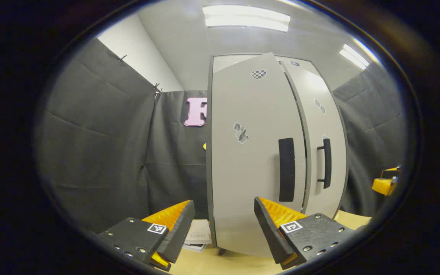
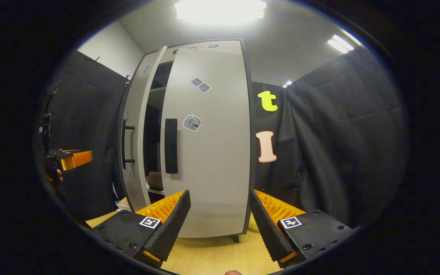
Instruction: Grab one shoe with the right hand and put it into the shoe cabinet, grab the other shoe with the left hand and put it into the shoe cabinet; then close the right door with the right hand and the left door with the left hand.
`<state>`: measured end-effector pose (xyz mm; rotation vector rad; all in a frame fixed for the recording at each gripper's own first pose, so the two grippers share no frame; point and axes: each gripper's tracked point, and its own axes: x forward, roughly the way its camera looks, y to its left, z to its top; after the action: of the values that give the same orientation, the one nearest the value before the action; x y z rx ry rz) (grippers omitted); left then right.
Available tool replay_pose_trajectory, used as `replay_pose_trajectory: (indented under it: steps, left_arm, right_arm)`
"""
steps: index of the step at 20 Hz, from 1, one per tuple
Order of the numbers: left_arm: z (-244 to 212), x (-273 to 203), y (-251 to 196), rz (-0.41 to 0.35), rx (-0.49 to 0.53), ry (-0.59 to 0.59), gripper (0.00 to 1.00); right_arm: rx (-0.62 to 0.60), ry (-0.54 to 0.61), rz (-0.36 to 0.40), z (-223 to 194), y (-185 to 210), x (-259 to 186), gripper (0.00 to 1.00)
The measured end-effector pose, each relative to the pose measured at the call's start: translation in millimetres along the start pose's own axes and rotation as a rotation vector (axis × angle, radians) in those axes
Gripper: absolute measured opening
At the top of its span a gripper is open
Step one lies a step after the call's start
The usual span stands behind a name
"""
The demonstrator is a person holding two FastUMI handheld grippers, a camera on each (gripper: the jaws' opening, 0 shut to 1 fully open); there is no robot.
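Facing the shoe cabinet (image 2: 204,152) on the wooden surface (image 2: 212,256), I see its two doors: the right door (image 2: 208,172) nearly closed, the left door (image 2: 132,152) ajar. Through the gap, one dark shape, possibly a shoe (image 2: 155,180), sits on a shelf. My left gripper (image 1: 224,225) and right gripper (image 2: 218,217) both gape wide, holding nothing. Each door carries one black handle and small stickers, unreadable.

A pale wooden table (image 2: 212,259) carries the grey shoe cabinet (image 2: 208,152) and papers (image 1: 199,236).
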<state>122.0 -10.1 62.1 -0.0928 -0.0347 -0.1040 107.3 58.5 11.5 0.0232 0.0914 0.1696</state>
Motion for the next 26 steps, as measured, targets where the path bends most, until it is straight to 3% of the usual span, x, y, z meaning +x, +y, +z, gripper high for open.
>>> replay_pose_trajectory:
  steps: [1, 2, 16, 26]
  left_arm:
    - [0.4, -8.9, 1.0, 0.000, 0.009, 0.004, 0.99]
    - [-0.7, -16.7, 1.3, -0.001, 0.022, 0.006, 0.91]
    - [-32.0, -92.2, 14.9, 0.009, 0.060, 0.057, 0.91]
    - [-43.7, -106.5, 13.1, 0.037, 0.048, 0.064, 0.91]
  right_arm:
    - [0.001, -0.002, 0.001, 0.7, 1.2, -2.6, 0.97]
    - [0.000, -0.003, 0.003, 0.4, 1.0, -6.4, 0.97]
    - [-0.021, -0.040, 0.026, 3.9, 10.2, -50.2, 0.97]
    - [-0.032, -0.068, 0.033, -0.4, 6.0, -52.3, 0.97]
